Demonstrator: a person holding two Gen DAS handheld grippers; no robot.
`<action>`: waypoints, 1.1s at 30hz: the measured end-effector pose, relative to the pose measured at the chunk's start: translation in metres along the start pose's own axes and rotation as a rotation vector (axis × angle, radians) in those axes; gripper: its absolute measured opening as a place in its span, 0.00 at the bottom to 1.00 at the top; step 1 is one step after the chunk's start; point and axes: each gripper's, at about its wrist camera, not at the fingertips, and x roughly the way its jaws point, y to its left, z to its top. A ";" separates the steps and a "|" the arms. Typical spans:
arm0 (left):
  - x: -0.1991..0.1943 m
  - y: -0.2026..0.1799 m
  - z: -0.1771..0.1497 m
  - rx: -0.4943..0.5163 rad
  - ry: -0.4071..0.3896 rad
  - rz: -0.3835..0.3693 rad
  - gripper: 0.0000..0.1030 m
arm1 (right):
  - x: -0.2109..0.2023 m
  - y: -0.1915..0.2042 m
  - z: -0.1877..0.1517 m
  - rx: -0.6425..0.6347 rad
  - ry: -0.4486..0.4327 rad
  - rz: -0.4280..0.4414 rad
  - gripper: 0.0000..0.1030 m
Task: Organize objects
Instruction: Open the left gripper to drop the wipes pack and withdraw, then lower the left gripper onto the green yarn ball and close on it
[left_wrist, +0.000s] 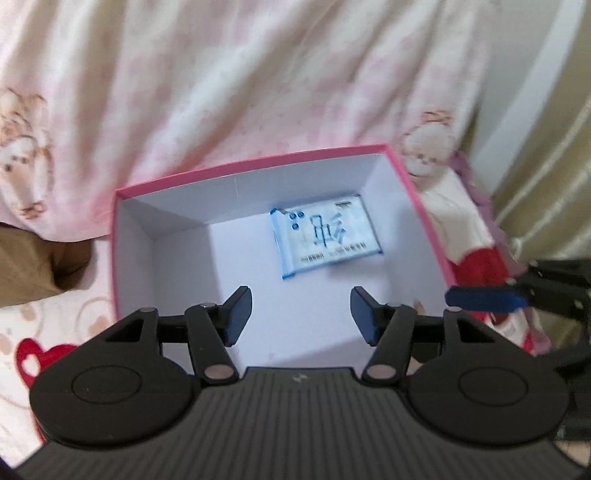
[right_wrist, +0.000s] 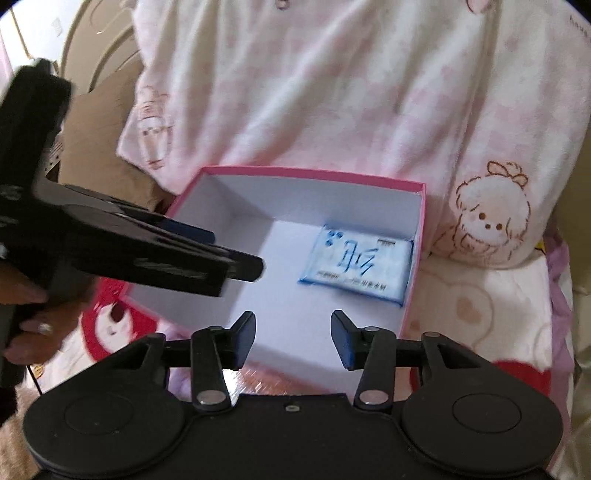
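Both tongs, left gripper (left_wrist: 301, 314) and right gripper (right_wrist: 293, 338), hang spread and empty above the pink box (left_wrist: 258, 168), where the blue packet (left_wrist: 325, 234) already lies stored.

A pink cartoon-print blanket (right_wrist: 332, 92) lies rumpled beside a cream curtain (left_wrist: 546, 184).

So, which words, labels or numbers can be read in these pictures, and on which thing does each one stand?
Blue and white packet in the pink box: large blue characters and a line of small print, both too blurred to read.
Blanket: cartoon pictures only, no readable words.
Nothing else carries text.
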 end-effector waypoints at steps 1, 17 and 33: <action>-0.014 0.006 -0.005 0.014 0.000 -0.003 0.57 | -0.009 0.006 -0.002 -0.003 0.002 0.007 0.49; -0.132 0.000 -0.112 0.196 0.030 -0.032 0.67 | -0.085 0.082 -0.064 -0.025 0.034 0.087 0.65; -0.070 0.013 -0.167 0.146 0.044 -0.104 0.69 | -0.041 0.101 -0.138 0.034 -0.060 0.132 0.79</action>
